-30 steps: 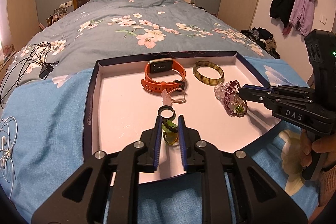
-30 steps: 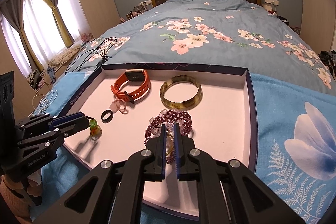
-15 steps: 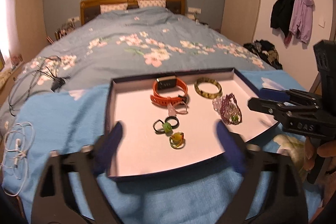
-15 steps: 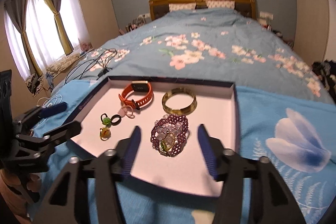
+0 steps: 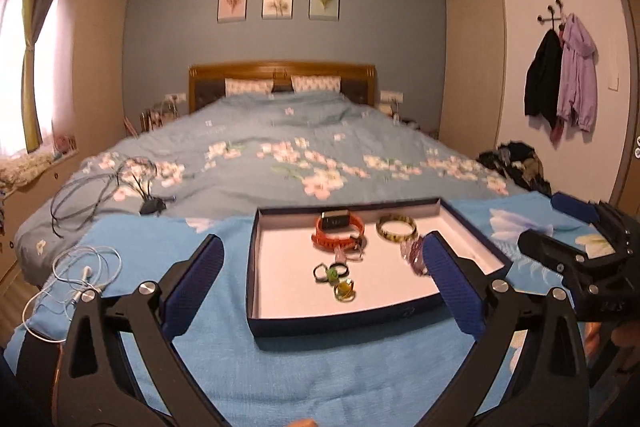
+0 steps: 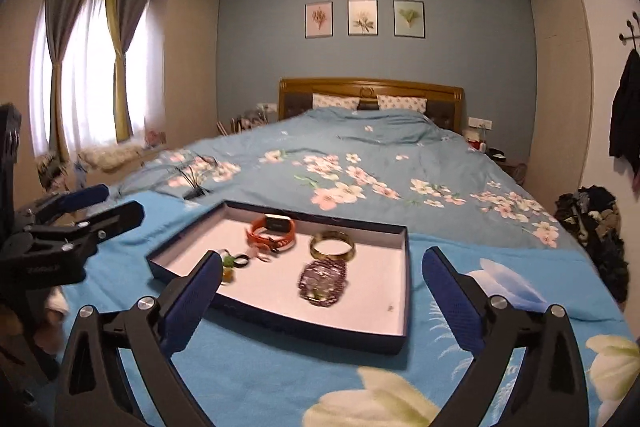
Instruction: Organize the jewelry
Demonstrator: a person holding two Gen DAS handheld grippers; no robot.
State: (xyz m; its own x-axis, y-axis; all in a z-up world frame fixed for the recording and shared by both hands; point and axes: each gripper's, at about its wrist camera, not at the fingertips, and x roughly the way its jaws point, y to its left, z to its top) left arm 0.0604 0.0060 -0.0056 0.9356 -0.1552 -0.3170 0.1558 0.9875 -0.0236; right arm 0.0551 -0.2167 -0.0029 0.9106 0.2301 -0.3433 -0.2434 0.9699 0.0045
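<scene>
Bed [image 5: 280, 131]: is filling the room behind my work area, under a grey-blue floral duvet.
Blue blanket [image 5: 280, 367]: is lying across the foot of the bed and carrying the tray.
Tray [image 5: 250, 267]: is sitting flat on the blue blanket; dark blue walls, white floor; all the jewelry I can see is lying inside it.
My left gripper [image 5: 322, 289]: I am holding it before the tray's near edge, jaws spread wide and gripping nothing; they have just been opening.
My right gripper [image 6: 322, 301]: I am holding it before the near edge too, jaws spread wide with nothing pinched; they have just been opening.
Orange watch [image 6: 274, 229]: is resting near the far wall of the tray.
Amber bangle [image 6: 332, 245]: is lying flat just beside the orange watch.
Purple bead bracelet [image 6: 322, 283]: is lying bunched on the floor, just nearer to me than the amber bangle.
Pale pink piece [image 5: 346, 257]: is sitting against the watch strap; too blurred to identify.
Black ring [image 5: 341, 269]: is lying mid-tray.
Green-stone ring [image 5: 328, 273]: is sitting against the black ring.
Amber-stone ring [image 5: 345, 290]: is lying just nearer to me than the green one.
</scene>
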